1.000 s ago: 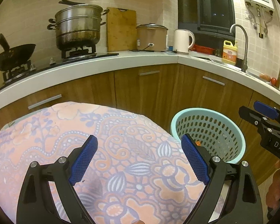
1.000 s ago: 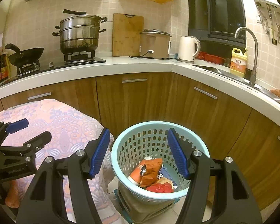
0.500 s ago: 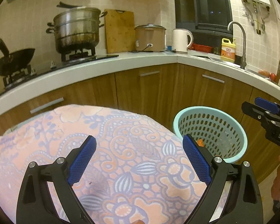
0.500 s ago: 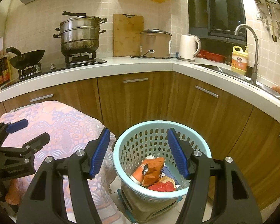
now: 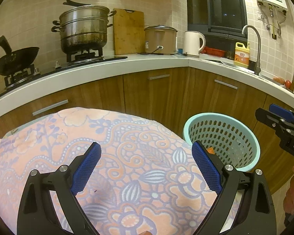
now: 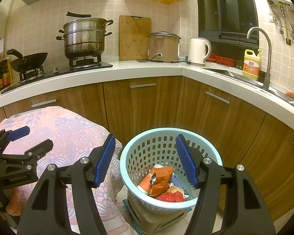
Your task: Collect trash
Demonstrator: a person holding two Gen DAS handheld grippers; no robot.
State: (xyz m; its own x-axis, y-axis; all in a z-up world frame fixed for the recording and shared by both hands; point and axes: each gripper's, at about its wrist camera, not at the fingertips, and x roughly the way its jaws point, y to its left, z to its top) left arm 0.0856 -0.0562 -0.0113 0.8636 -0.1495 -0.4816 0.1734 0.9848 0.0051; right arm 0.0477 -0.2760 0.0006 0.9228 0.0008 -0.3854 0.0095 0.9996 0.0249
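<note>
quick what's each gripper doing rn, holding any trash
Left gripper: open, empty, over the floral cloth.
Right gripper: open, empty, above the teal basket with wrappers inside.

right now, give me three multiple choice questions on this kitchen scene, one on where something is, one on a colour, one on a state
1. Where does the basket stand?
A. on the counter
B. on the floor to the right of the flowered cloth
C. in the sink

2. What colour is the basket?
A. light blue-green
B. red
C. black

3. How are the right tongs?
A. shut on a wrapper
B. shut and empty
C. open and empty

Answers:
1 B, it sits low in front of the cupboard doors, with the cloth to its left.
2 A, its holed wall and rim are pale blue-green in both views.
3 C, the blue pads stand wide apart with nothing between them, above the basket, where an orange wrapper and other trash lie.
</note>
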